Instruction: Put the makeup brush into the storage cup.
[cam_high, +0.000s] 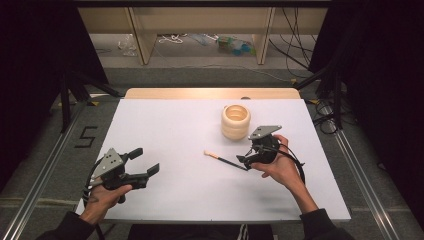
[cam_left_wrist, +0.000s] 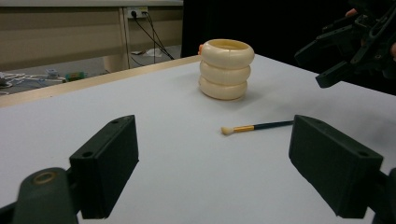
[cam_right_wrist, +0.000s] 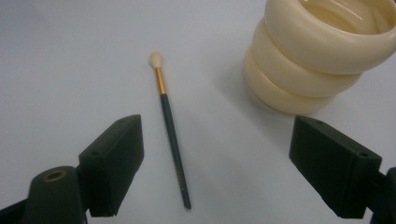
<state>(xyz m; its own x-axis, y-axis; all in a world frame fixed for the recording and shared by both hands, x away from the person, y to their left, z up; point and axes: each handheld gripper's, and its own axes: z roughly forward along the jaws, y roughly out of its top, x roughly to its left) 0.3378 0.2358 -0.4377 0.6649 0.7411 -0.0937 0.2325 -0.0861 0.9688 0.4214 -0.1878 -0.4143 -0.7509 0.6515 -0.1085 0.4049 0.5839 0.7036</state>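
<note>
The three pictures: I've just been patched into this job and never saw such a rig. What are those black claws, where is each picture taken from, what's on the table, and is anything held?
A person sits at a white table holding a hand-operated two-jaw gripper in each hand. The high view looks down from above: the left gripper shows at its left, the right gripper at its right. Each of the other two pictures comes from a camera riding on one gripper, looking out between its black jaws. On the table lie a thin paintbrush with a pale tip and a cream ribbed pot, standing upright. Both grippers are open and hold nothing; the right one hovers at the brush's handle end.
</note>
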